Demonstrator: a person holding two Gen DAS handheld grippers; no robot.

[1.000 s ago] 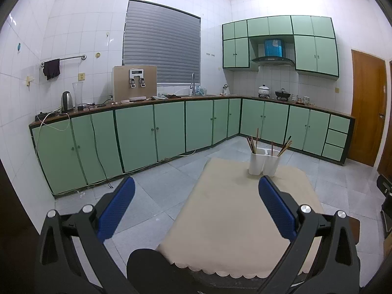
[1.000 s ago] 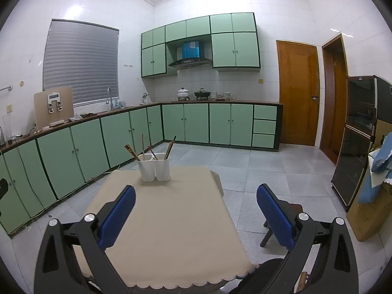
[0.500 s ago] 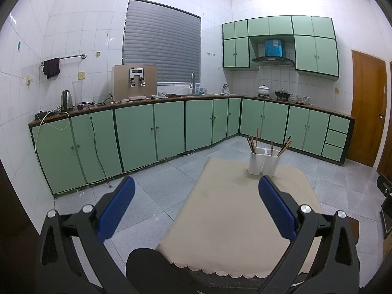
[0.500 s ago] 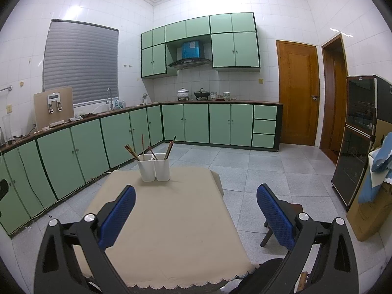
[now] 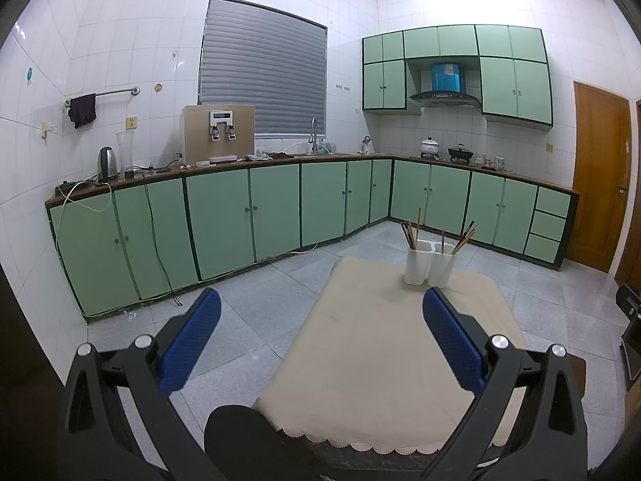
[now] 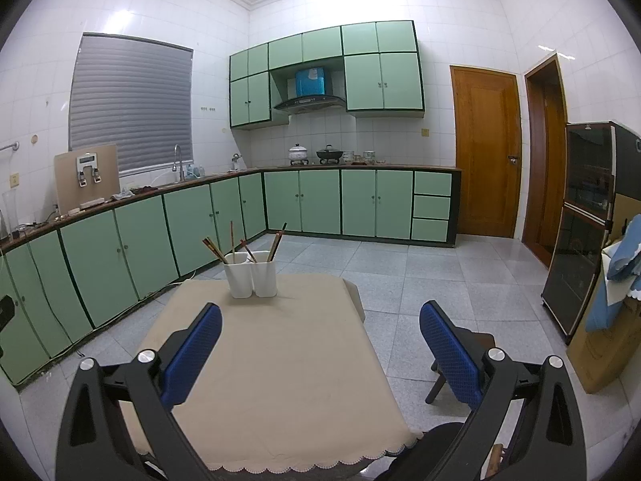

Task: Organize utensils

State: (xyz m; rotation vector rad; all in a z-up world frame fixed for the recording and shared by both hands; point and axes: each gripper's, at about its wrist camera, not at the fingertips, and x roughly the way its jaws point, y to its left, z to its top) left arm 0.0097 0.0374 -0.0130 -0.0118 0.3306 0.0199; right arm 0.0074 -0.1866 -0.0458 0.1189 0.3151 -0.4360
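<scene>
Hovering with both tools spread wide and empty, we see the white holder (image 6: 251,275) standing at the bench's (image 6: 280,360) far end, chopsticks (image 6: 276,245) poking upward. It sits upper left of centre for our right tool (image 6: 320,344), upper right for our left tool (image 5: 320,332). Nothing differs from a second ago.

no visible change: both views match the earlier pictures.

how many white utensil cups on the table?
2. Left cup and right cup stand touching, side by side, at the far end of the table, both holding chopsticks. Nothing looks able to hide a third.
</scene>
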